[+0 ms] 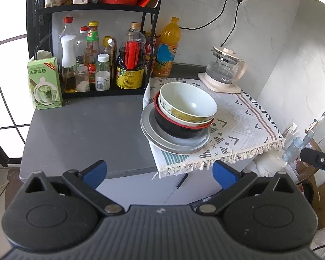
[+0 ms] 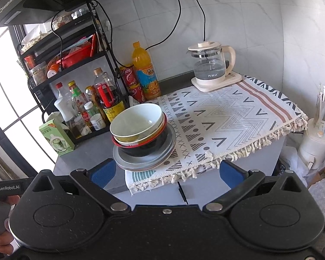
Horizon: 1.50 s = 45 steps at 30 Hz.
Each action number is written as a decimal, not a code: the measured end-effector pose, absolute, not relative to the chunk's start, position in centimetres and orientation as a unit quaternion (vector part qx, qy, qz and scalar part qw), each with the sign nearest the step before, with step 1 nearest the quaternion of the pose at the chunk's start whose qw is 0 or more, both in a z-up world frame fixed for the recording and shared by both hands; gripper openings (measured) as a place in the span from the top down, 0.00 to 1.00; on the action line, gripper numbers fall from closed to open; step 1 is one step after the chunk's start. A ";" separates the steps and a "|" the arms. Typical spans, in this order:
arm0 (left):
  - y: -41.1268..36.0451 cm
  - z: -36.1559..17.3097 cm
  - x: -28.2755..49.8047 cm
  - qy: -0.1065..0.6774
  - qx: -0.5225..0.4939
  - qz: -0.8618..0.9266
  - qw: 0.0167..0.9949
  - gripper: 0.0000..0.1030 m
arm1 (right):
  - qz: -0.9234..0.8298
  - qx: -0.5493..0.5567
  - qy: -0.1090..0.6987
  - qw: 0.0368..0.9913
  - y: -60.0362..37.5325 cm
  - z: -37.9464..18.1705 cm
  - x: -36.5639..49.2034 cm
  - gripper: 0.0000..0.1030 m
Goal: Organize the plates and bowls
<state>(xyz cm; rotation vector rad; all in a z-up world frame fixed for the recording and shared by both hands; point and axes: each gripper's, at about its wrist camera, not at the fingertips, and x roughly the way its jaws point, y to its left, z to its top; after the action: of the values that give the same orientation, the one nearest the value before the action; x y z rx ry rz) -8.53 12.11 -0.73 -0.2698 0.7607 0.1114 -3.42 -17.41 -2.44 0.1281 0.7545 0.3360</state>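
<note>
A stack of dishes stands on the left edge of a patterned cloth [image 1: 244, 127] [image 2: 227, 117]. Grey metal plates [image 1: 173, 143] [image 2: 140, 160] lie at the bottom, a black bowl with a red rim [image 1: 179, 130] [image 2: 145, 149] sits on them, and a white bowl [image 1: 188, 101] [image 2: 136, 121] rests tilted on top, nested in another pale bowl. My left gripper [image 1: 160, 173] hangs open in front of the counter edge, below the stack, holding nothing. My right gripper [image 2: 169, 173] is open too, just short of the plates, with nothing between its blue pads [image 2: 104, 172].
A black rack [image 1: 97, 43] [image 2: 75, 75] full of sauce bottles stands at the back left, with a green carton [image 1: 45, 84] [image 2: 56, 138] beside it. An orange juice bottle [image 1: 168, 47] [image 2: 146, 71] and a glass kettle [image 1: 225, 69] [image 2: 212, 67] stand near the tiled wall. Bare grey countertop [image 1: 86, 134] lies left of the stack.
</note>
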 end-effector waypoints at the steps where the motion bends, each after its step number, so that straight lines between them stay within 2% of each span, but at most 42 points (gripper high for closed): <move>1: 12.0 -0.7 -8.5 0.369 -0.132 0.053 0.919 0.00 | 0.163 0.061 0.366 0.914 -17.4 -2.5 -3.4 0.00; 45: 12.4 -1.2 -6.6 0.379 -0.121 0.039 0.917 0.00 | 0.156 0.055 0.374 0.912 -16.4 -3.6 -2.2 0.00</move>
<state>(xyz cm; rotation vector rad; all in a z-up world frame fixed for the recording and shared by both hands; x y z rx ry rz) -6.58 12.45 -1.23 -0.2482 0.7790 0.0796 -2.24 -16.45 -3.60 0.1136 0.7706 0.3221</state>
